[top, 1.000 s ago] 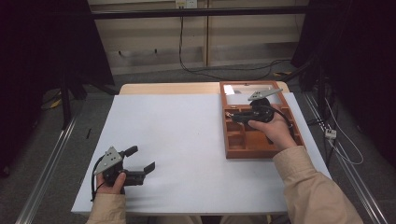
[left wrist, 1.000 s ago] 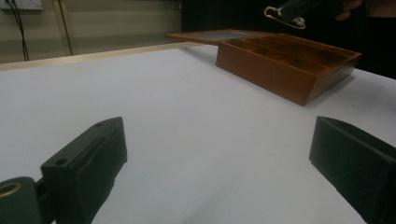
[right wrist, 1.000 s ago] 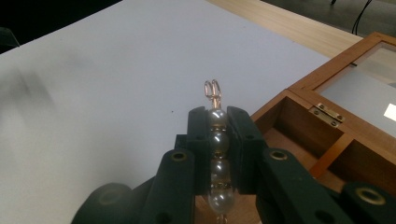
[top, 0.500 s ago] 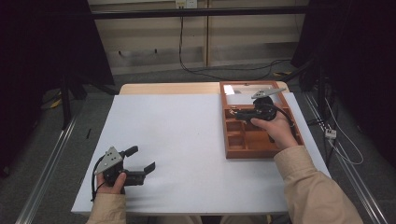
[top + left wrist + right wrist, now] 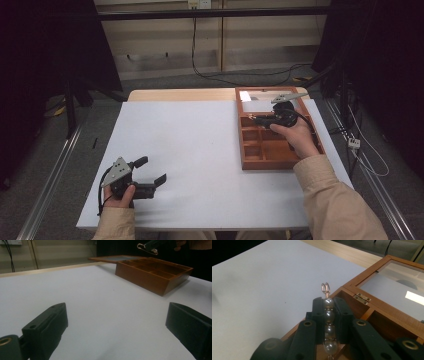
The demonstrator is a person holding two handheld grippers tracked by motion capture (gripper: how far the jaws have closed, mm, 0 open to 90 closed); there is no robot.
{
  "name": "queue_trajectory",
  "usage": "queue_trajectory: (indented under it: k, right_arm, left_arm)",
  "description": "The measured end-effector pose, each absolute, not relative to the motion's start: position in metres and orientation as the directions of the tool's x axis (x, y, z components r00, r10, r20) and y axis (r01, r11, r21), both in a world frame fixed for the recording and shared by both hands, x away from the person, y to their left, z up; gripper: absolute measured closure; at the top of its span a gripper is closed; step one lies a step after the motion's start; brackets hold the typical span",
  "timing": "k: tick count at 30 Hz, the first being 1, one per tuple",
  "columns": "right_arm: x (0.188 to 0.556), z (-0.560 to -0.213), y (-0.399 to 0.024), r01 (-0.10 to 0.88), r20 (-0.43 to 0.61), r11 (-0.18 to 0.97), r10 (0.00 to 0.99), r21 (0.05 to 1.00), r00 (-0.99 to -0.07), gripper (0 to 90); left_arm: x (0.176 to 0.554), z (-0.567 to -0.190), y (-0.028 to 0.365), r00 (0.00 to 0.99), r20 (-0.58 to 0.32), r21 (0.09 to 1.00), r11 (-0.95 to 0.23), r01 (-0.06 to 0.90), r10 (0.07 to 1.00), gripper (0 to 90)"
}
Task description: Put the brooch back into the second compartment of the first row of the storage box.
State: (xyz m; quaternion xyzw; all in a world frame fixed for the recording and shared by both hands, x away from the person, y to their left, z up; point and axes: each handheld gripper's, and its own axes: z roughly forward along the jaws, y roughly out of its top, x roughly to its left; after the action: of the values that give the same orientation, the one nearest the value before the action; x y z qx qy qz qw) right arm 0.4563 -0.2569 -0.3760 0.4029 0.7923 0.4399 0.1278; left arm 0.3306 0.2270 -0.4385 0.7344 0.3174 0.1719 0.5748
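In the right gripper view, low and centre in the frame, the right gripper (image 5: 328, 315) has its two black jaws pressed together on a gold-coloured pin strung with a row of pale round pearls (image 5: 328, 315); the pin's looped gold end sticks out past the jaw tips toward the middle of the frame. Behind it, filling the right half of that view, lies the brown wooden compartment box with a glass-panelled hinged lid (image 5: 387, 322), the lid folded back flat at the upper right. In the high view the same gripper sits at the upper right of the frame, above the upper compartments of the box (image 5: 250, 162), which rests on the right part of the white table top (image 5: 200, 145). At the lower left of the high view the left gripper (image 5: 150, 170) rests on the table, well apart from the box, its jaws spread wide with nothing between them; the left gripper view shows bare white surface between the two jaws.
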Motion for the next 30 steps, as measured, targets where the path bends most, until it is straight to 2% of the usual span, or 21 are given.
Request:
queue_trajectory:
  k: [30]
  right_arm:
    - [0.472, -0.383, -0.271, 0.545, 0.161, 0.246, 0.789, 0.801, -0.593, 80.3]
  left_arm:
    - [0.331, -0.439, 0.227, 0.739, -0.119, 0.953, -0.133, 0.273, 0.663, 4.0]
